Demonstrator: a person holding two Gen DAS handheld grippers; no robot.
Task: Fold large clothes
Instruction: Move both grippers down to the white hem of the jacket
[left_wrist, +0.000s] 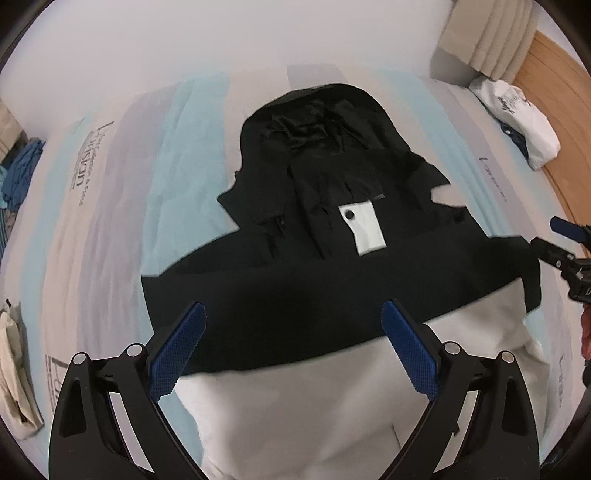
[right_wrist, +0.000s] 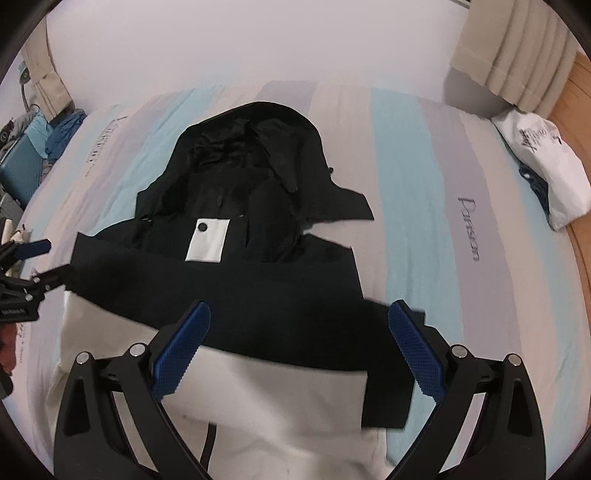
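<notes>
A large hooded jacket (left_wrist: 332, 177) (right_wrist: 258, 177) lies flat on the bed, hood at the far end. Its top is black, with a white patch (left_wrist: 364, 229) (right_wrist: 208, 240) carrying a black button. A black sleeve is folded across the middle, above the white lower body (left_wrist: 295, 406) (right_wrist: 277, 398). My left gripper (left_wrist: 291, 310) (right_wrist: 48, 262) hovers open over the folded sleeve on the jacket's left side, with nothing between its fingers. Over the sleeve's right part my right gripper (right_wrist: 300, 310) (left_wrist: 554, 240) is open too and holds nothing.
The bed sheet (left_wrist: 177, 155) (right_wrist: 413, 192) is striped blue, grey and cream. A white printed bag (left_wrist: 517, 118) (right_wrist: 543, 158) lies at the bed's far right corner beside beige cushions (left_wrist: 487, 33). Blue clothes (left_wrist: 20, 166) (right_wrist: 62, 133) are heaped off the left edge.
</notes>
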